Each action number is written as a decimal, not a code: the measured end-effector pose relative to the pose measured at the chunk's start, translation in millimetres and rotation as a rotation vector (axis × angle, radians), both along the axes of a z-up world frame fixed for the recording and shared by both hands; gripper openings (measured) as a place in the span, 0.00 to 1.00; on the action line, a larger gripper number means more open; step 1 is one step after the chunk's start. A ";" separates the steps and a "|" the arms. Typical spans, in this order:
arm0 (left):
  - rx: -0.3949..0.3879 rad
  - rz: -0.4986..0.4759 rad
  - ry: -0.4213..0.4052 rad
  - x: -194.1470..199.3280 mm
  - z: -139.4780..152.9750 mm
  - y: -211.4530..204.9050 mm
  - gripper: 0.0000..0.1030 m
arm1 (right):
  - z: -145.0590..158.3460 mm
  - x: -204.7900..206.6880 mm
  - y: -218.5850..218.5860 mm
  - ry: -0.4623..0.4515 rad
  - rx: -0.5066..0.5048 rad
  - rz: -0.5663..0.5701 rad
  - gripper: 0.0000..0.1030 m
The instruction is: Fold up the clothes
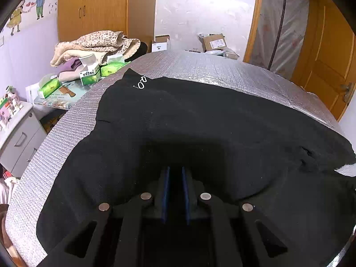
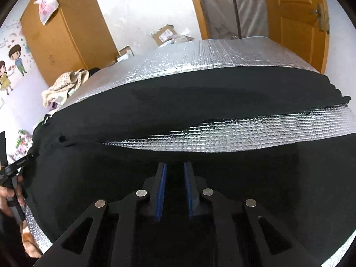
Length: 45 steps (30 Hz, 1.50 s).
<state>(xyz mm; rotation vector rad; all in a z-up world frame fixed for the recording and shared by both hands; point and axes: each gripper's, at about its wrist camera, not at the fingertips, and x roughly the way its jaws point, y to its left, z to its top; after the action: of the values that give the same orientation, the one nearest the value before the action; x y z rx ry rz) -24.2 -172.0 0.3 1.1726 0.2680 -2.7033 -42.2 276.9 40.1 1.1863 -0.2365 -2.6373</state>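
Covering most of the work surface, a silver quilted foil mat (image 1: 191, 66) carries the black garment (image 1: 200, 122), spread flat with two legs parted by a foil strip in the right wrist view. A white logo (image 1: 142, 83) marks its far left corner. Left gripper (image 1: 175, 171) and right gripper (image 2: 174, 166) hover over the cloth, blue pads (image 2: 161, 191) slightly apart, gripping nothing.

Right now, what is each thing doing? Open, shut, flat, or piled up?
Black pants: spread flat on the silver mat.
Left gripper: open, holding nothing.
Right gripper: open, holding nothing.
Wardrobe doors: shut.
Blankets: piled up.
Tissue box: open.
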 end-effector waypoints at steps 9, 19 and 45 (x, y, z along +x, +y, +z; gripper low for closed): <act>-0.001 0.001 0.001 0.4 0.7 1.3 0.11 | -0.8 0.0 0.1 0.001 -0.007 -0.001 0.18; -0.065 0.004 -0.017 -2.2 1.3 11.5 0.11 | -2.0 2.7 2.0 0.001 -0.033 0.000 0.18; 0.008 -0.275 -0.005 -17.7 1.9 131.6 0.12 | 19.0 -119.3 65.2 -0.061 0.085 -0.110 0.18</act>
<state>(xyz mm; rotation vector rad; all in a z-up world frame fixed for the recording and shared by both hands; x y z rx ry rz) -42.0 -40.5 2.2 1.3050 0.1242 -2.9339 -161.5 342.1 59.1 1.3182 -0.2073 -2.7327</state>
